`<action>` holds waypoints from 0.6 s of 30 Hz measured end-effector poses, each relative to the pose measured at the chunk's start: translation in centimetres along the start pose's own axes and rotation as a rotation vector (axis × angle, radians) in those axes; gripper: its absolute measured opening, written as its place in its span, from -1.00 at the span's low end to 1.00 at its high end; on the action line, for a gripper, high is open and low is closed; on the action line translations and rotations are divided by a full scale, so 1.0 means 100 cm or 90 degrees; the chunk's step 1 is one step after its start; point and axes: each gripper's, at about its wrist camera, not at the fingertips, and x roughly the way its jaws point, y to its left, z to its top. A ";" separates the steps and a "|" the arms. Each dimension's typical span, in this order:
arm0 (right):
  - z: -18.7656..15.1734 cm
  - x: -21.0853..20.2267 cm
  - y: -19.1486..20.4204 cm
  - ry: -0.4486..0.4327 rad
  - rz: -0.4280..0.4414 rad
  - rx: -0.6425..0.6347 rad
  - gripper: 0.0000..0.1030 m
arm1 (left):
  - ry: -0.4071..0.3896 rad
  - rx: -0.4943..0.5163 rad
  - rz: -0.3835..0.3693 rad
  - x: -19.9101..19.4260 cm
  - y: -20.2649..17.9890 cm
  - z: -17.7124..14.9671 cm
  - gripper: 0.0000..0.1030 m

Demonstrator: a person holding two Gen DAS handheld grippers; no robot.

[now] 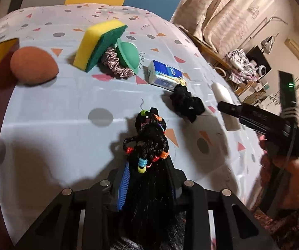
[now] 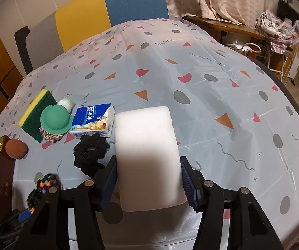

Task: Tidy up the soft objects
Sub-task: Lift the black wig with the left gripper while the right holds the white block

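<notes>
on patterned tablecloth (image 2: 191, 66) the white sponge (image 2: 149, 156) lies lengthwise between right gripper (image 2: 148, 179) pads – clamped – while left gripper (image 1: 147, 179) grasps the beaded hair piece (image 1: 149, 143).

"Tempo" on tissue pack (image 2: 93, 119).

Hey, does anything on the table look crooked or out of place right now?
Yes: the yellow-green sponge sits tilted, one end propped on the pink scrunchie, with the green cap perched on that scrunchie too.
</notes>
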 end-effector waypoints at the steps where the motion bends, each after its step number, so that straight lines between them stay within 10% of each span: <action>1: 0.000 0.001 0.000 0.002 0.000 -0.001 0.12 | -0.001 -0.005 -0.008 -0.004 0.002 -0.003 -0.41; 18: -0.002 0.001 -0.004 -0.001 -0.017 0.006 0.12 | -0.084 -0.031 -0.059 -0.082 0.022 0.002 -0.69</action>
